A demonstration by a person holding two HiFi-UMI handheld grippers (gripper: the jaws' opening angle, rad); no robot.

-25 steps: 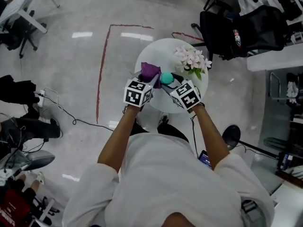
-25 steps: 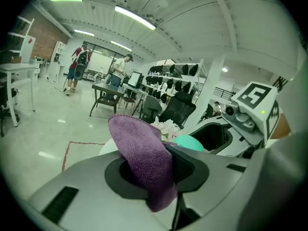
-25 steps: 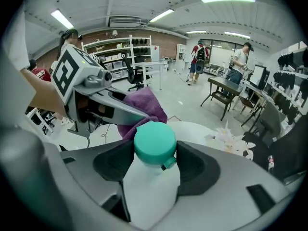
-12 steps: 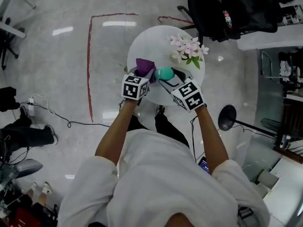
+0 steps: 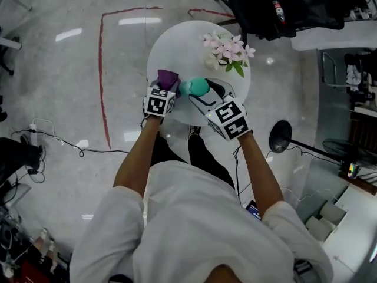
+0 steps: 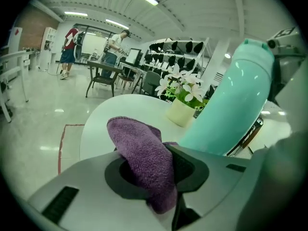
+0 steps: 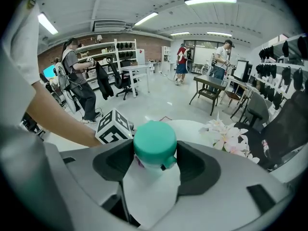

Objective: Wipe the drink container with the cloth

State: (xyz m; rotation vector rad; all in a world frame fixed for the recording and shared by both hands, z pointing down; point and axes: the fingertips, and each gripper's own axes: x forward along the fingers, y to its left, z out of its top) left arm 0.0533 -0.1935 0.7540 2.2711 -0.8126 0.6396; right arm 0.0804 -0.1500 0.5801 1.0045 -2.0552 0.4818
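Left gripper view, unlike head view, shows cloth [image 6: 143, 153] pinched between jaws.

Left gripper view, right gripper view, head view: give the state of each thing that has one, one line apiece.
bottle: capped, tilted, gripped in the right tongs.
cloth: bunched, pinched in the left tongs, beside the bottle.
left tongs: shut on the cloth.
right tongs: shut on the bottle.
flower pot: upright on the table.
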